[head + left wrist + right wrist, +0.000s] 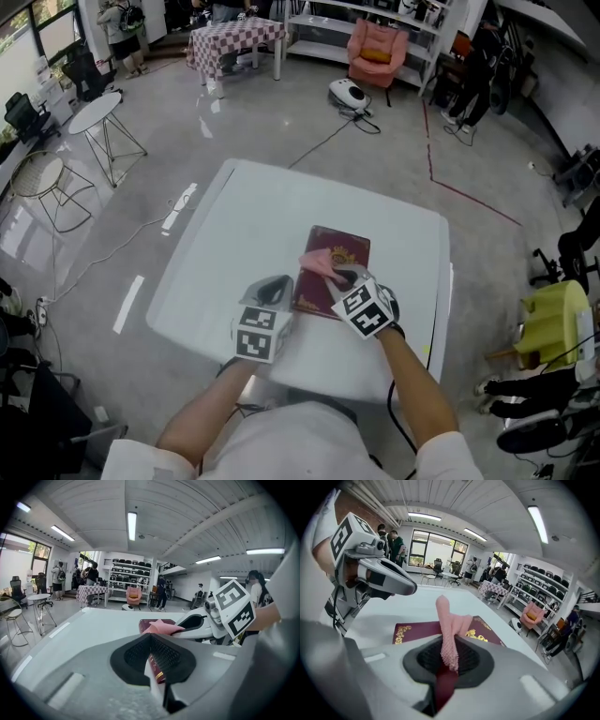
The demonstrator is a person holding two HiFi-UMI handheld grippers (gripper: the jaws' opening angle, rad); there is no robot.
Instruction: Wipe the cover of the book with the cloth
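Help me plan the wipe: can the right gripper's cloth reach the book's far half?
Probably yes: the right gripper holds the cloth over the book, whose far half lies bare; the left gripper pinches only its near left edge.

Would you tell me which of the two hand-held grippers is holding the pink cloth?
The right hand-held gripper: its jaws pinch the pink cloth above the book, whereas the left hand-held gripper clamps the book's edge.

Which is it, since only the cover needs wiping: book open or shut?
Shut: the book lies flat, its gold-decorated maroon cover facing up.
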